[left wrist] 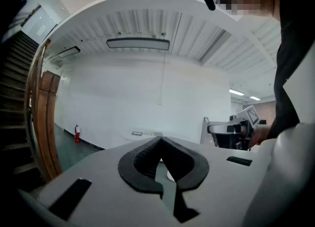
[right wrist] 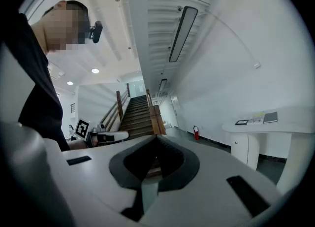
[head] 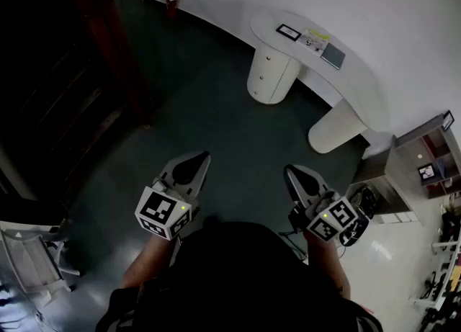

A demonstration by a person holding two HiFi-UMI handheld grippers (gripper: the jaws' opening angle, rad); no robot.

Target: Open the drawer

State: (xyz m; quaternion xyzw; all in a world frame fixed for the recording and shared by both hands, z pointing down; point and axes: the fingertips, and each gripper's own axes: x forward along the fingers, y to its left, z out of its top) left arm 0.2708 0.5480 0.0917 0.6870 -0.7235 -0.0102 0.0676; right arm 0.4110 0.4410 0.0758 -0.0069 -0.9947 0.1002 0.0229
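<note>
A white curved desk stands along the far wall. Under its left end is a round white pedestal with drawer fronts and small knobs, all closed; it shows again in the right gripper view as the pedestal. My left gripper and right gripper are held side by side at waist height over the dark floor, well short of the desk. Both point level and forward. The left gripper has its jaw tips together with nothing between them. The right gripper looks the same, tips meeting and empty.
A dark wooden staircase fills the left side. A red fire extinguisher stands by the far wall. A frame and a notebook lie on the desk. A shelf unit is at right, white equipment at lower left.
</note>
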